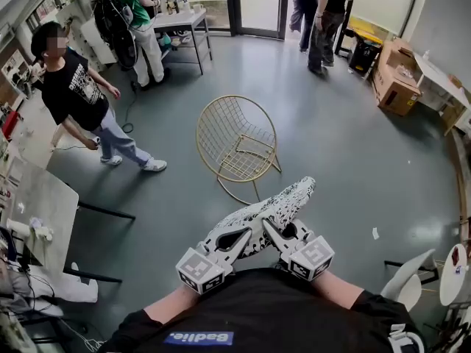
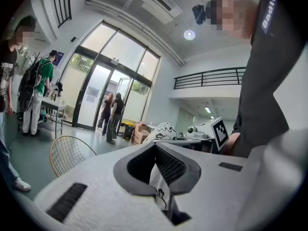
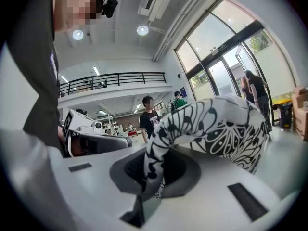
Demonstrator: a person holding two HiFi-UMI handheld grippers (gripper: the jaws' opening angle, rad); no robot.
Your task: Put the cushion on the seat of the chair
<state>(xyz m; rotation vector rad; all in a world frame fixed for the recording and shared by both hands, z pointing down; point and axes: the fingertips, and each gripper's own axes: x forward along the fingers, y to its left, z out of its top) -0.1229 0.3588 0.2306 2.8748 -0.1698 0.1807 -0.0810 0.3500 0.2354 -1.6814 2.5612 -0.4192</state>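
A black-and-white patterned cushion (image 1: 274, 210) hangs in the air in front of me, held by its near edge. My left gripper (image 1: 237, 239) is shut on one corner of the cushion (image 2: 156, 179); my right gripper (image 1: 280, 234) is shut on the other, with the cushion (image 3: 211, 126) rising out of its jaws. The gold wire chair (image 1: 237, 144) stands on the floor just beyond the cushion, its round seat bare; it also shows low at the left of the left gripper view as the chair (image 2: 67, 153).
A person in black (image 1: 77, 98) stands left of the chair, a white table (image 1: 37, 197) nearer at left. Other people stand by a table (image 1: 180, 20) and the glass doors (image 1: 257, 2). Cardboard boxes (image 1: 396, 79) sit at far right.
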